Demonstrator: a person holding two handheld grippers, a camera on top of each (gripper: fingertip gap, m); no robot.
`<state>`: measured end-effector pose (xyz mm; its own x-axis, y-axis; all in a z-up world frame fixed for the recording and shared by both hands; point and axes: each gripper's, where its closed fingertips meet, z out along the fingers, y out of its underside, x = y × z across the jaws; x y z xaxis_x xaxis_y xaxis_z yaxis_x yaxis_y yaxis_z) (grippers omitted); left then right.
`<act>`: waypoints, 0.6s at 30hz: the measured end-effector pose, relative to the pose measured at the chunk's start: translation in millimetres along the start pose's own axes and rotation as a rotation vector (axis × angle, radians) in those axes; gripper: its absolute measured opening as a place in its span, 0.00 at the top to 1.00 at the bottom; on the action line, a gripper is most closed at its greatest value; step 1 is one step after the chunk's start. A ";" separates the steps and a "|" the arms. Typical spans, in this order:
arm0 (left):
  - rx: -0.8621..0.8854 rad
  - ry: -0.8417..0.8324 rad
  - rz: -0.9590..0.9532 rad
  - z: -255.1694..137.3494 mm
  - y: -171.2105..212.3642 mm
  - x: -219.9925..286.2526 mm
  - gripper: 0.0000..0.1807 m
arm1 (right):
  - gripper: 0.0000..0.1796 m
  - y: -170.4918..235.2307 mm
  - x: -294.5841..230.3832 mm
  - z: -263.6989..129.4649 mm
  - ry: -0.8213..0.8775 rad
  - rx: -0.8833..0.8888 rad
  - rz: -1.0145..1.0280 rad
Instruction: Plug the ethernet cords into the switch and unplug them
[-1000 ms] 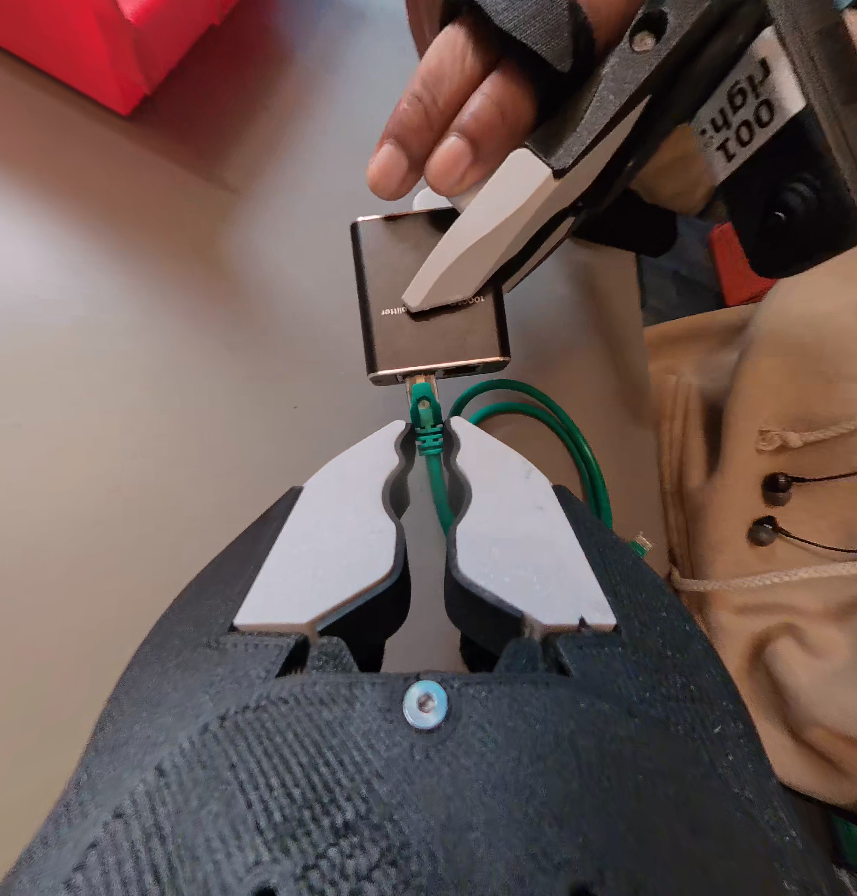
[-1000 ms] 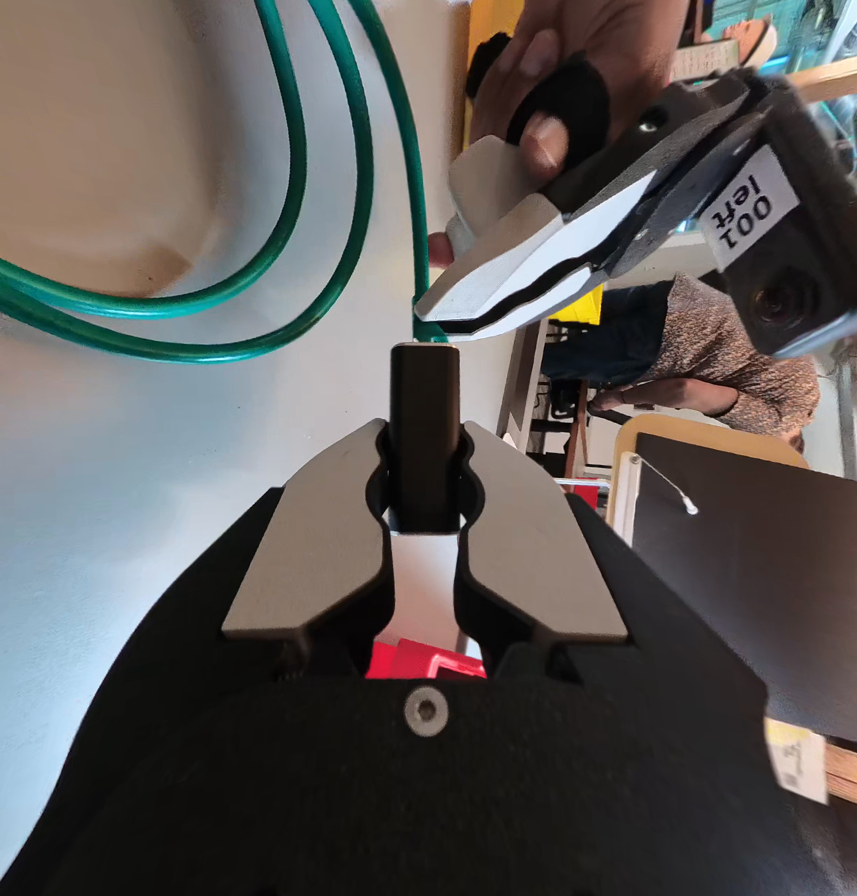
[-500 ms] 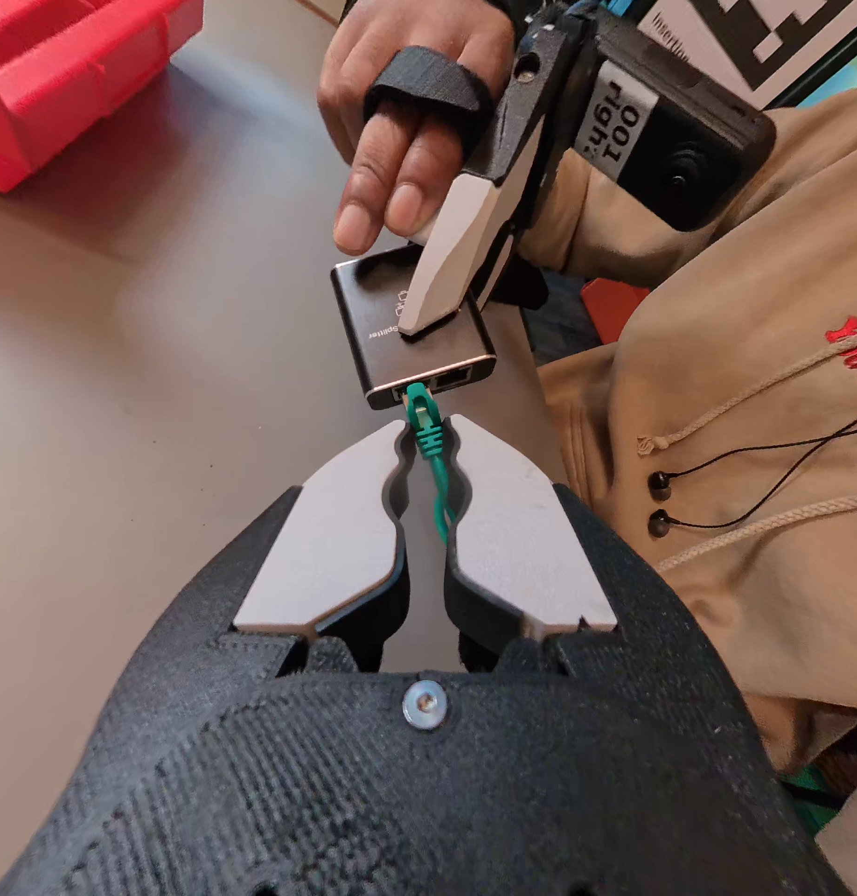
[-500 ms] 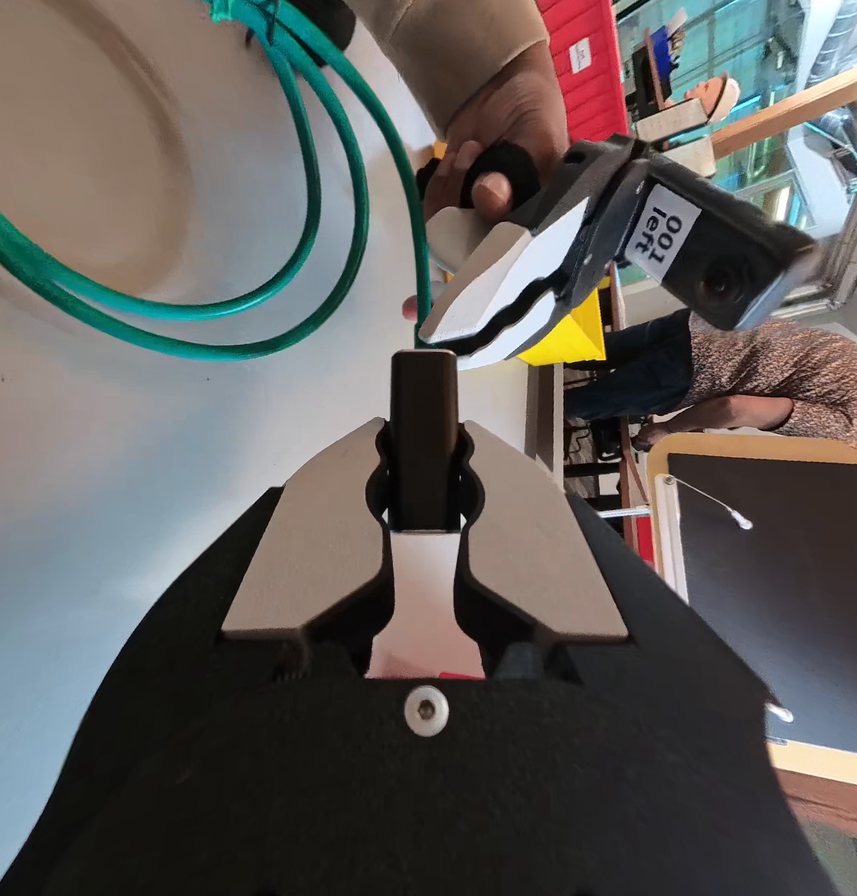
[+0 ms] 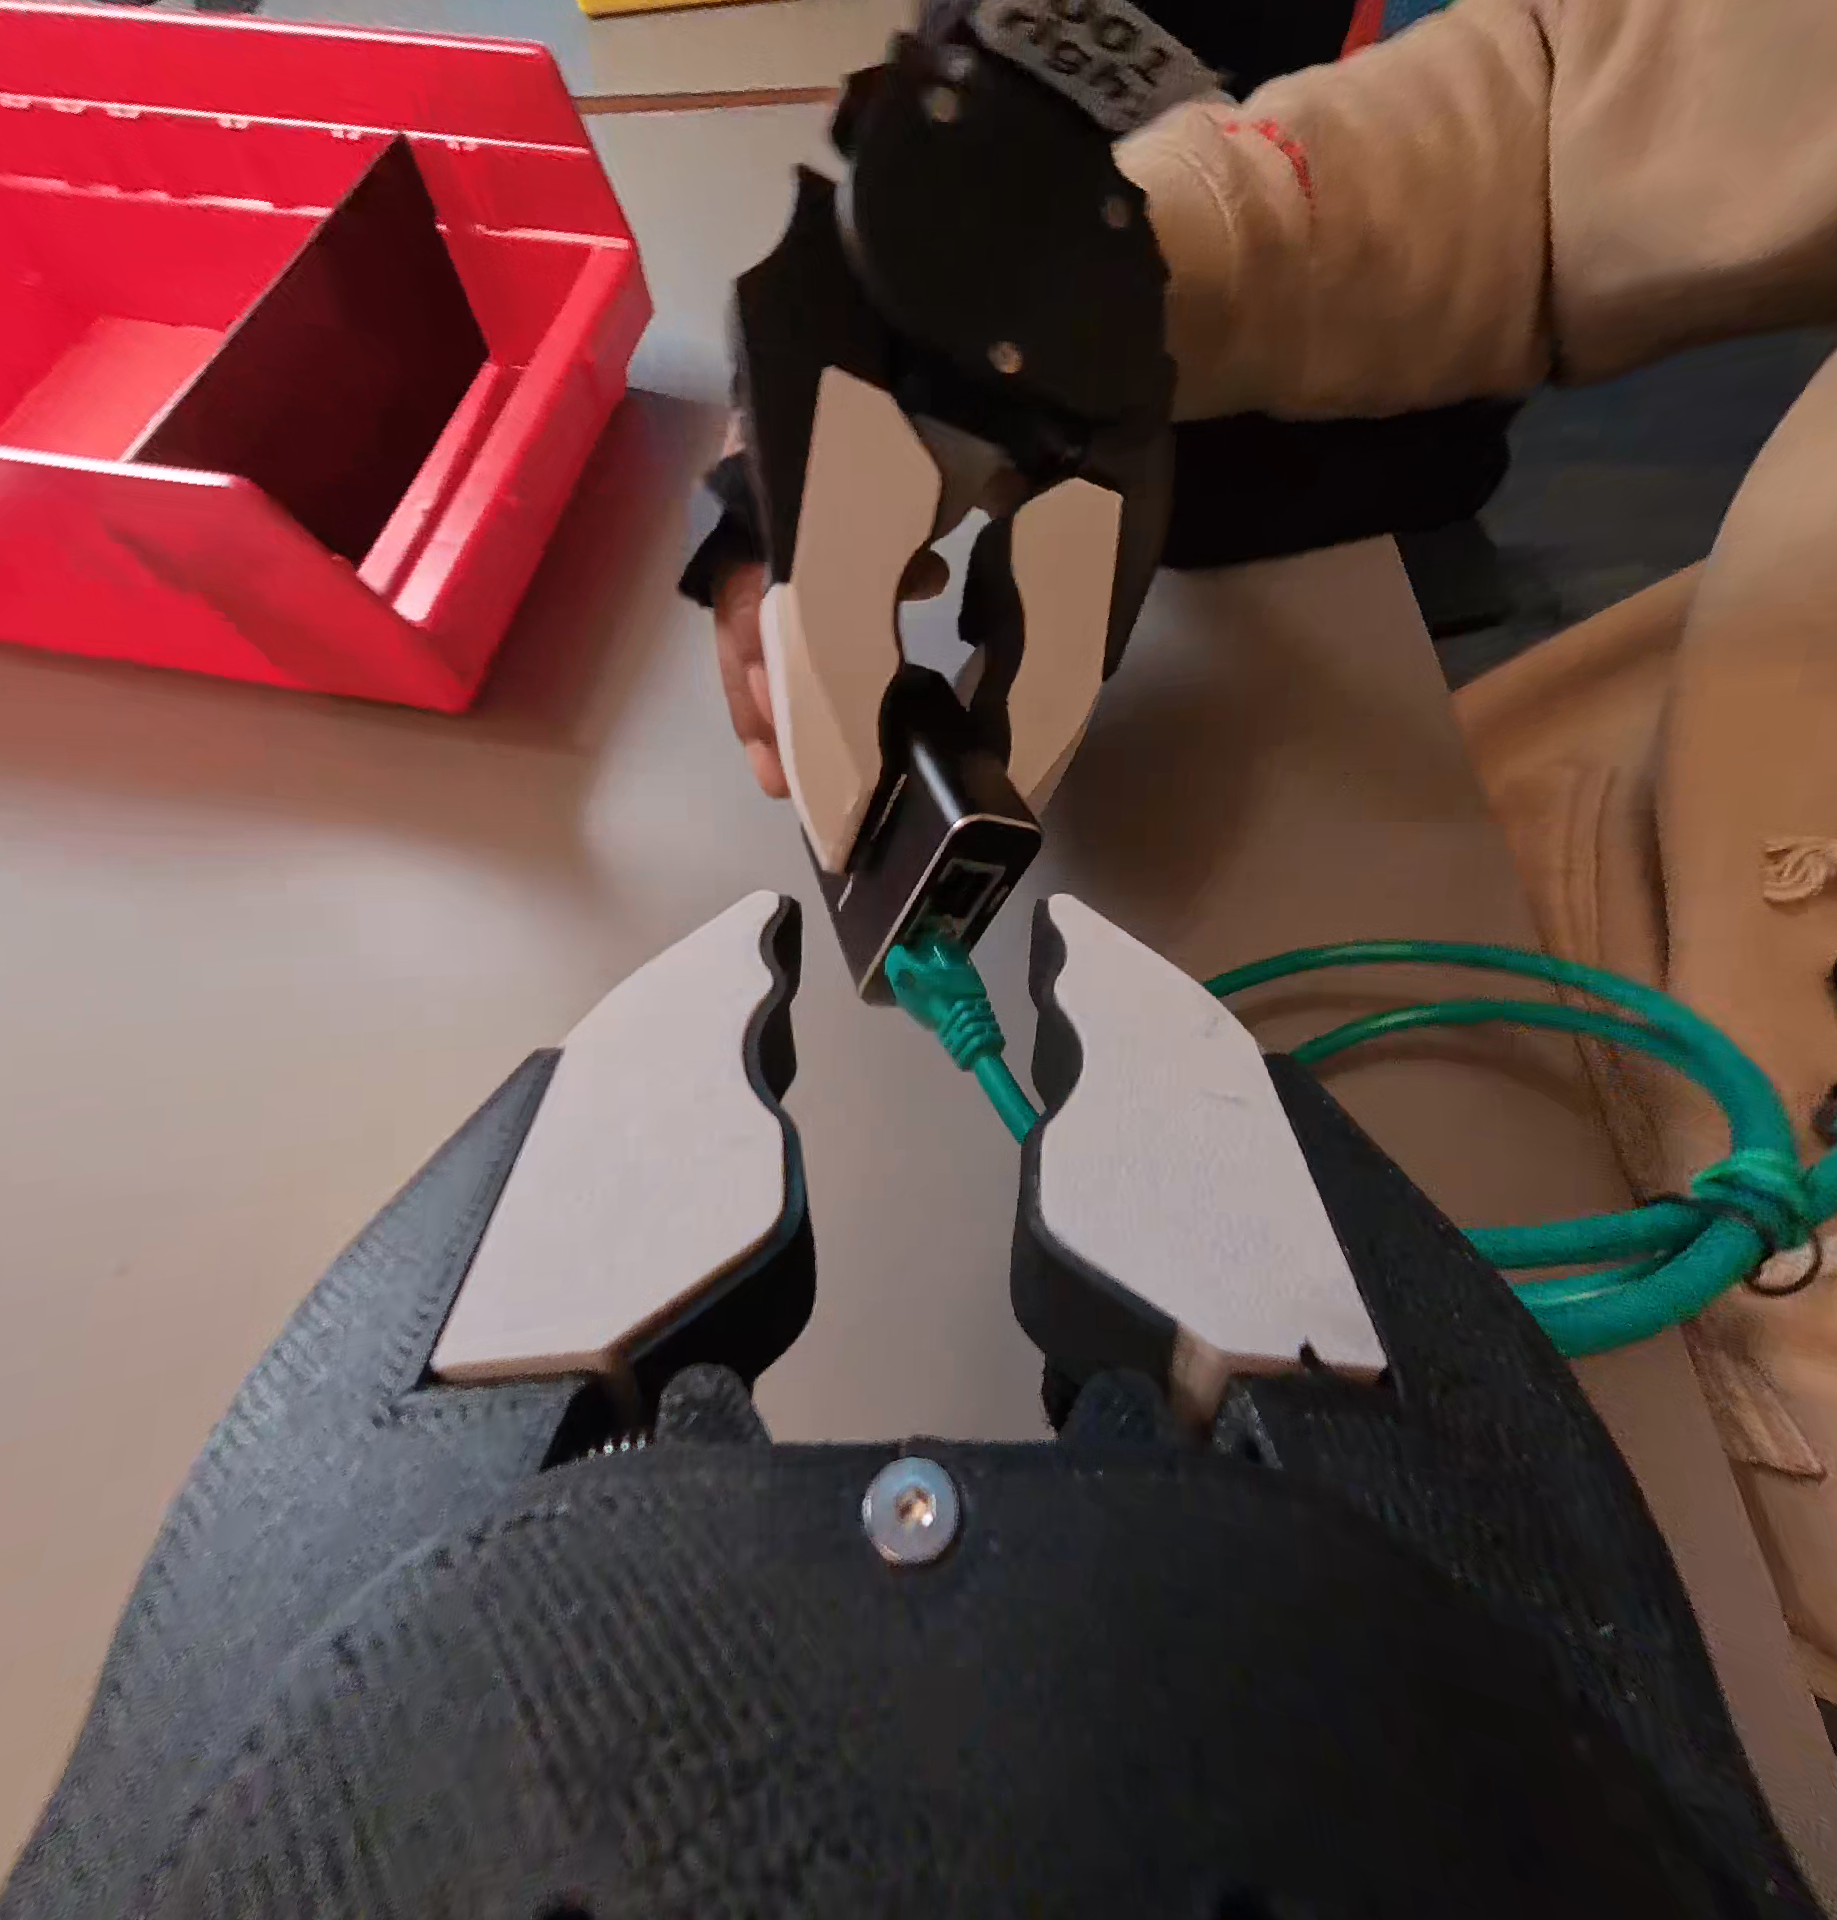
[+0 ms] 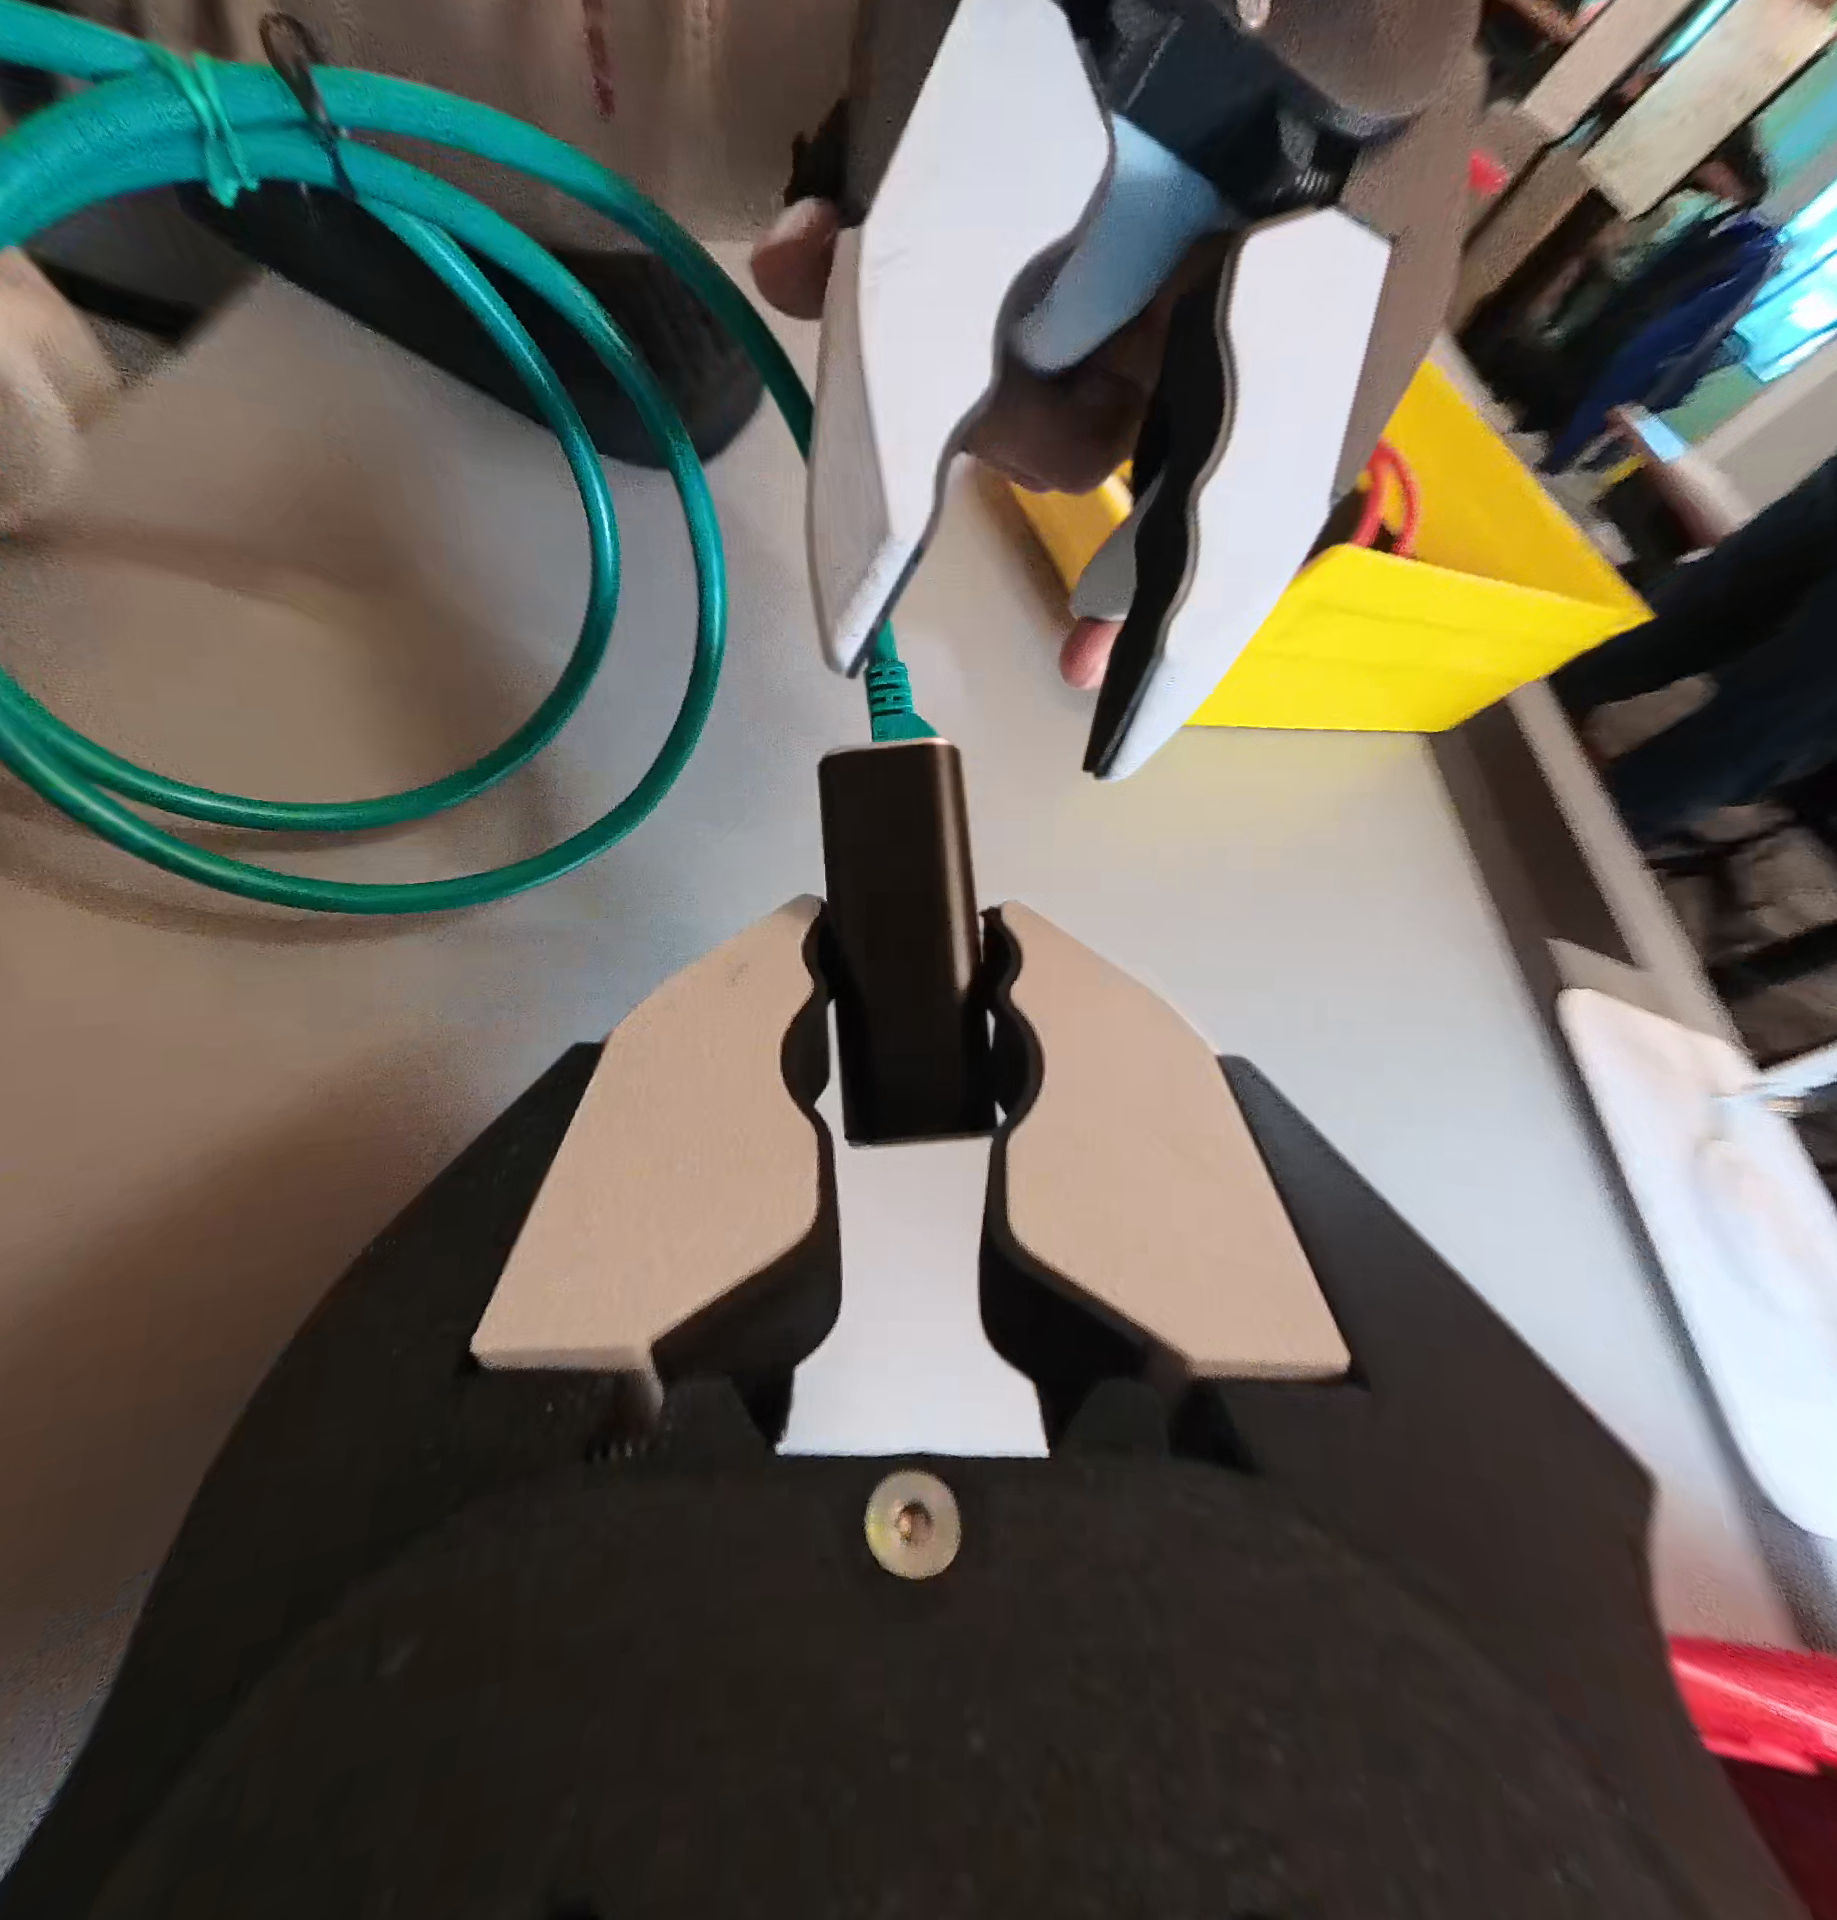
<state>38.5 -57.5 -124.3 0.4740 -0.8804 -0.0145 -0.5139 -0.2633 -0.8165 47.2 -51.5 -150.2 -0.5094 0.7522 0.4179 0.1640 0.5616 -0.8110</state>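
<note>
My right gripper pinches the switch; cord is seated in it, left gripper spread beside it, unplugging left

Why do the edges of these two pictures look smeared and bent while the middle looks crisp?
Left wrist view: the green plug and switch are sharp; the red bin and sleeve smear with motion, and the wide lens bows the table edge. Right wrist view: the right claw holding the switch is crisp; the cable loops, yellow bin and background blur.
</note>
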 end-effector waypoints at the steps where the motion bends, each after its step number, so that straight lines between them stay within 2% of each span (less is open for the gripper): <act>1: -0.003 0.019 0.012 1.4 -0.3 4.8 0.76 | 0.85 0.2 -5.0 0.9 -0.046 0.002 0.042; 5: 0.006 0.077 0.015 3.1 -3.9 16.6 0.76 | 0.86 -1.1 -15.5 1.1 -0.147 -0.013 0.146; 8: 0.037 0.119 0.008 1.2 -15.0 27.9 0.74 | 0.87 3.4 -14.5 5.1 -0.130 -0.086 0.137; 10: -0.005 0.062 0.052 0.2 -16.8 27.8 0.75 | 0.87 -0.3 -13.8 6.9 -0.120 -0.080 0.140; 14: -0.164 -0.111 0.132 10.0 4.8 9.6 0.72 | 0.87 -11.6 -3.6 5.4 -0.048 -0.049 0.122; 16: -0.160 -0.131 0.126 14.6 6.2 5.9 0.76 | 0.87 -14.1 0.8 2.4 -0.023 -0.040 0.121; 18: -0.134 -0.138 0.150 14.0 1.0 4.4 0.86 | 0.87 -16.6 6.2 -1.4 0.003 -0.020 0.136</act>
<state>50.2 -56.2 -133.3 0.4735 -0.8540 -0.2157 -0.6719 -0.1919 -0.7153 42.6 -55.7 -133.7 -0.4784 0.8231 0.3060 0.2482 0.4610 -0.8520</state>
